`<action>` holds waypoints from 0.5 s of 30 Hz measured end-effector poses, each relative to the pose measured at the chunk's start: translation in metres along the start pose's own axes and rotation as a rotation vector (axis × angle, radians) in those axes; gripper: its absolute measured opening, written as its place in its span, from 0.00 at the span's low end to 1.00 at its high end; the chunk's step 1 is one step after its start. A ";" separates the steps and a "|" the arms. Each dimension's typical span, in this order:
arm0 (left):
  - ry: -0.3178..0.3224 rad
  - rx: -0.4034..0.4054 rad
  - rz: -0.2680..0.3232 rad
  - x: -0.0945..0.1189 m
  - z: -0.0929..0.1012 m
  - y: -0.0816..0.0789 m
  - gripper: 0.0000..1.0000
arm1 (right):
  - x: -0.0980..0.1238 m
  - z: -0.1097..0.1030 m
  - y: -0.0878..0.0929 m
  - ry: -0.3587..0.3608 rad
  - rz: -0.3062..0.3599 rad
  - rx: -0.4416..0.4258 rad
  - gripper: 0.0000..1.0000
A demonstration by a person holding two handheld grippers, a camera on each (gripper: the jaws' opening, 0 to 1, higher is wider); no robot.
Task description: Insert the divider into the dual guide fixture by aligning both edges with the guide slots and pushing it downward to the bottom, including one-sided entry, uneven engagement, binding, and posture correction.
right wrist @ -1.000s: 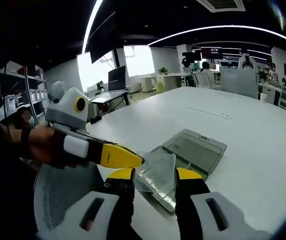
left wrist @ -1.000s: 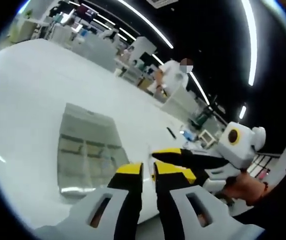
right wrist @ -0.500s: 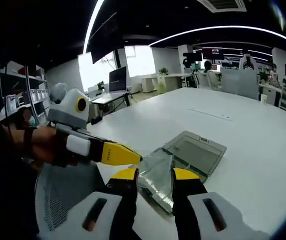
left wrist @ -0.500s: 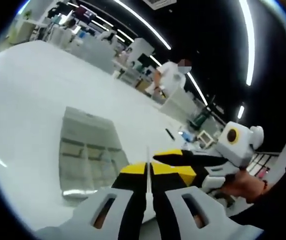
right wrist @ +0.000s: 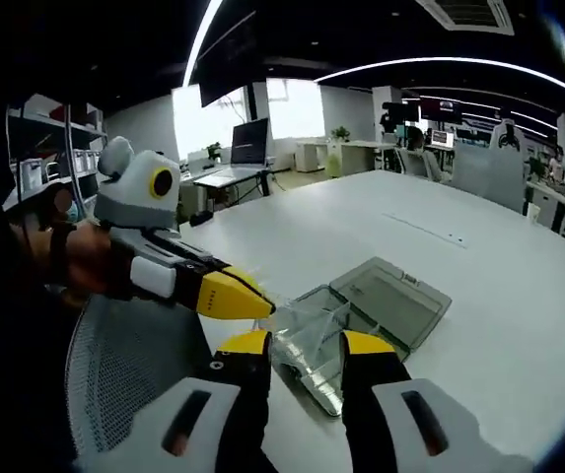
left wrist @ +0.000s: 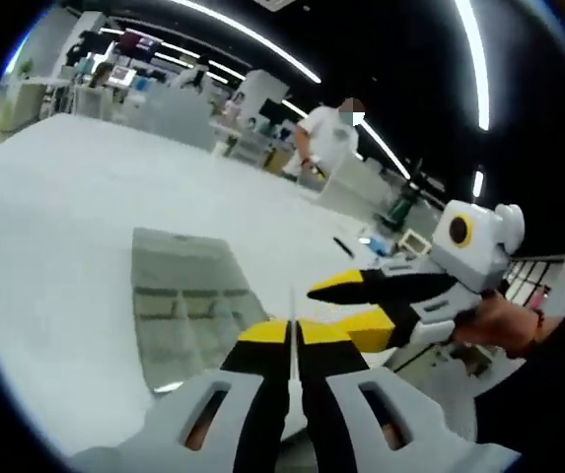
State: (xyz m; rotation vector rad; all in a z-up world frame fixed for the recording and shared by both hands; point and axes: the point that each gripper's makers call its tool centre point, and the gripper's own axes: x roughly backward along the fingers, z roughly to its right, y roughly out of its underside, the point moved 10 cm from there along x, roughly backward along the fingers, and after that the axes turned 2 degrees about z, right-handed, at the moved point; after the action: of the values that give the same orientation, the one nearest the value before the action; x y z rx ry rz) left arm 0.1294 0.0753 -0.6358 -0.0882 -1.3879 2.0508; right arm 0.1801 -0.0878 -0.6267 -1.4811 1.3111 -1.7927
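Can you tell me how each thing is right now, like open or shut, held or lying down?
Left gripper: shut on the divider's edge.
Thin clear plastic divider: held up above the table, not yet in the box.
Right gripper: jaws apart on either side of the divider; grip unclear.
Clear plastic compartment box: lid open, lying flat on the table.
White table: holding the box.

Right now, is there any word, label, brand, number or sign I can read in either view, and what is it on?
No readable text in either view.
Clear divider, box, white table: no lettering visible.
Left gripper, right gripper: plain yellow tips, no markings.
Background monitor: too small and blurred to read.
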 end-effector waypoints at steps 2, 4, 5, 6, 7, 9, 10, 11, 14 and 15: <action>0.008 -0.017 -0.011 0.001 0.004 0.000 0.00 | 0.000 -0.001 0.000 -0.005 -0.015 0.016 0.23; 0.011 -0.058 -0.019 0.003 0.006 -0.001 0.00 | 0.001 -0.003 -0.001 -0.013 -0.016 0.034 0.24; 0.008 -0.068 -0.020 0.004 0.007 0.000 0.00 | 0.001 -0.003 -0.001 -0.013 -0.019 0.041 0.24; 0.013 -0.087 -0.030 0.005 0.008 0.001 0.00 | 0.001 -0.004 -0.002 -0.019 -0.024 0.060 0.24; 0.018 -0.098 -0.039 0.006 0.008 0.001 0.00 | 0.001 -0.004 -0.003 -0.026 -0.030 0.072 0.24; 0.023 -0.123 -0.048 0.008 0.009 0.002 0.00 | 0.000 -0.006 -0.004 -0.041 -0.061 0.115 0.24; 0.029 -0.137 -0.056 0.009 0.010 0.003 0.00 | 0.000 -0.007 -0.005 -0.043 -0.072 0.149 0.24; 0.032 -0.143 -0.059 0.010 0.009 0.004 0.00 | 0.000 -0.008 -0.006 -0.051 -0.078 0.168 0.24; 0.057 -0.162 -0.066 0.011 0.009 0.004 0.00 | 0.000 -0.010 -0.009 -0.048 -0.114 0.228 0.23; 0.069 -0.172 -0.068 0.012 0.010 0.005 0.00 | -0.001 -0.011 -0.009 -0.053 -0.102 0.212 0.22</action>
State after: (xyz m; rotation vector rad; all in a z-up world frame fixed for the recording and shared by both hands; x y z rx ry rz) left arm 0.1139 0.0728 -0.6323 -0.1807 -1.5013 1.8531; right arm 0.1717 -0.0788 -0.6187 -1.4900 1.0017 -1.8781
